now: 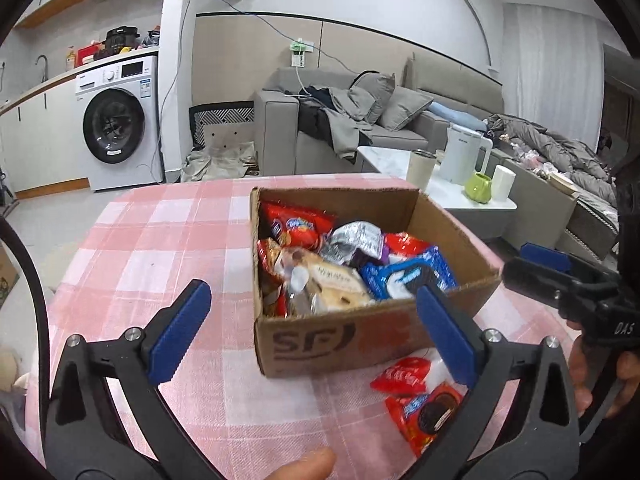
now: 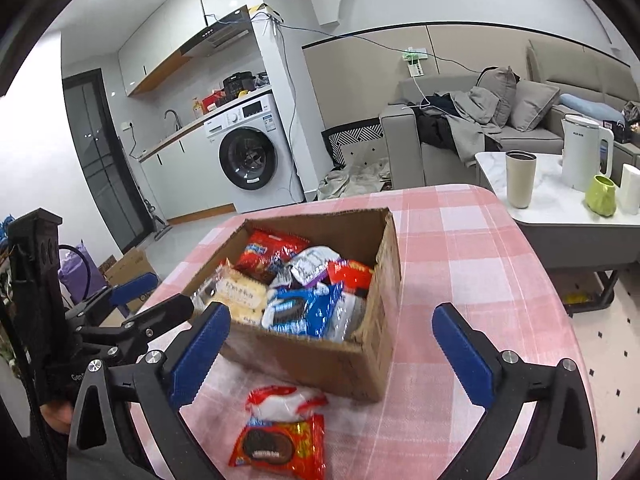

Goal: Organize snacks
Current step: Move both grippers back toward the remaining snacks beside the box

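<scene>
Cardboard box (image 2: 320, 344) of snacks, mid-table (image 2: 460, 248) — two red packets (image 2: 280, 440) before it; both grippers' jaws wide, empty

White washing machine (image 2: 251, 151) under a counter, far back on the left. Black cooker pot (image 2: 239, 81) on top of that counter, above the washing machine. Grey sofa (image 2: 472, 128) to the right of the washing machine, with grey pillows (image 2: 534, 105) and a heap of clothes (image 2: 464, 120) on it. White low table (image 2: 560, 196) in front of the sofa. On it, a beige cup (image 2: 520, 178), a white kettle (image 2: 582, 152) and a green mug (image 2: 601, 195), side by side.
</scene>
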`<state>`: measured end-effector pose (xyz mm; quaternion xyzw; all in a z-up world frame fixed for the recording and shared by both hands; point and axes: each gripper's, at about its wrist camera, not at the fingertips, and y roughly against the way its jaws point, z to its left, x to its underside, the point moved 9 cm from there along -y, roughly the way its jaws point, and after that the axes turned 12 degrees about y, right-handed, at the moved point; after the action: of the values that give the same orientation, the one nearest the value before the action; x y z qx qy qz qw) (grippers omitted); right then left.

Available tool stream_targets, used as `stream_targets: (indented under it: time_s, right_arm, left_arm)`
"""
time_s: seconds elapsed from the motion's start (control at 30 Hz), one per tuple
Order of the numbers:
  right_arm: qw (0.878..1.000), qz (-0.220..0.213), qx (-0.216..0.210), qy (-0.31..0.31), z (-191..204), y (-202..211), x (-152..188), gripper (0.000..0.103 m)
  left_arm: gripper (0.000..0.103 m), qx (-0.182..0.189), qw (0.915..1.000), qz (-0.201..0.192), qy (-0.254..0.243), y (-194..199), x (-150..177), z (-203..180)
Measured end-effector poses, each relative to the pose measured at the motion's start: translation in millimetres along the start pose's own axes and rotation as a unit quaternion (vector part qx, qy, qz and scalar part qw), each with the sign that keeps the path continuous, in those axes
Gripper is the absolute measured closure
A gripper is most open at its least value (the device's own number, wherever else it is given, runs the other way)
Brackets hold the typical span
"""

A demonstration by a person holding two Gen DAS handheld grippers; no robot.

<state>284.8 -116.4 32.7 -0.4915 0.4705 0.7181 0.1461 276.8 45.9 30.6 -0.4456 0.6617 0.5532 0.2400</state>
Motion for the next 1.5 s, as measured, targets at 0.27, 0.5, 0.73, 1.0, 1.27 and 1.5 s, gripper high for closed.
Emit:
stream_targets:
  time_s: [0.27,0.5,0.73,1.0,1.27,1.5]
  right_arm:
    - [1.0,0.017,-0.003,0.016,9.0,4.3,14.8,0.0]
    - [0.999,0.037,0.001,0.029,14.5,1.6,30.1,0.0]
    - [0.997,0.069,-0.013,0.023,16.6,-5.1,49.4,0.0]
    - [0.996,0.087,-0.028,0.02,24.9,-13.1,64.4,0.0]
    - [0.993,0.108,-0.038,0.035,35.6,-24.3,75.0,0.0]
    - [0.991,0.119,-0.043,0.038,40.0,-32.9,80.9,0.0]
  left_arm:
    - [0.001,-0.012,0.9999,0.004,-0.005,9.2,13.2,0.6]
    - [0.001,-0.011,0.9998,0.003,-0.014,17.0,21.8,-0.5]
    - [0.001,-0.018,0.9997,0.01,-0.011,16.9,34.3,3.8]
    - [0.001,-0.025,0.9995,0.018,-0.013,17.3,43.5,7.0]
    - [0.001,-0.032,0.9988,0.036,-0.01,12.6,52.6,18.5]
    - [0.001,-0.037,0.9989,0.026,-0.011,12.3,54.9,23.6]
